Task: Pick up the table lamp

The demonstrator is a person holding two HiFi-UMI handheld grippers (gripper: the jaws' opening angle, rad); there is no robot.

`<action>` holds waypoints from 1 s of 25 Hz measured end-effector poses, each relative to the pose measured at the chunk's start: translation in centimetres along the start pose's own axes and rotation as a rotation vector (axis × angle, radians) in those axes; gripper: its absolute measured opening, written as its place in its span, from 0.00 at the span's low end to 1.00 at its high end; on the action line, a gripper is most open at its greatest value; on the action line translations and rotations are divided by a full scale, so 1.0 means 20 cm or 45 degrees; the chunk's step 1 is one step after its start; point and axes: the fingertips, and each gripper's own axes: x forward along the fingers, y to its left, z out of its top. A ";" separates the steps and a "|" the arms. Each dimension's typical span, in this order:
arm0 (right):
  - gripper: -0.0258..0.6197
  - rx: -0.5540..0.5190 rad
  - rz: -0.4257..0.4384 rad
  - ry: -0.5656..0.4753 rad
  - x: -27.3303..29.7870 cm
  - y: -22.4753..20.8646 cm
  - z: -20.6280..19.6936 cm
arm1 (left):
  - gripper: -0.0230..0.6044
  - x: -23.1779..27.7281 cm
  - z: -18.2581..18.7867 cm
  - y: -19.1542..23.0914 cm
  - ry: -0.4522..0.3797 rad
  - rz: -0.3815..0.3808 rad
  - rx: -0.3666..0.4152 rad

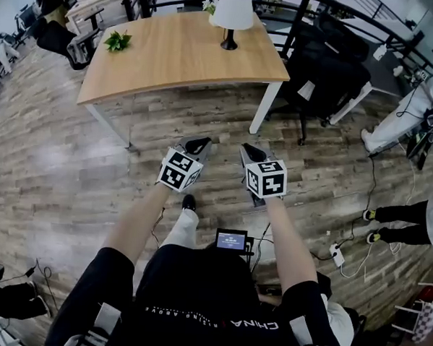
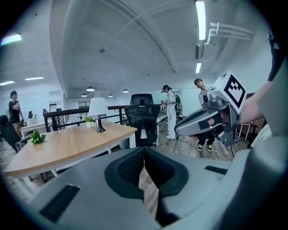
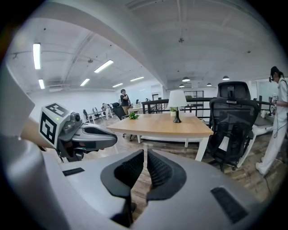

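Wood table [image 1: 172,54] — table lamp [image 1: 232,12] small, distant; left gripper [image 2: 144,152], right gripper [image 3: 145,155] closed.

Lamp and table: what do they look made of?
Lamp: white shade, even and glossless, probably fabric or paper. Its stem and base are dark, maybe metal or painted plastic, but too small to tell. Table: light top with visible grain, matte, so wood or wood-look laminate. The legs are slim and white, likely painted metal.
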 end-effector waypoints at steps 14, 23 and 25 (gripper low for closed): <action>0.11 0.045 -0.148 0.037 0.82 -0.35 0.51 | 0.07 0.59 0.19 0.90 -0.020 -0.147 0.003; 0.11 0.058 -0.176 0.080 1.24 -0.38 0.77 | 0.07 0.73 0.27 1.30 -0.062 -0.256 0.047; 0.11 0.041 -0.181 0.090 1.30 -0.38 0.81 | 0.07 0.74 0.26 1.39 -0.063 -0.241 0.034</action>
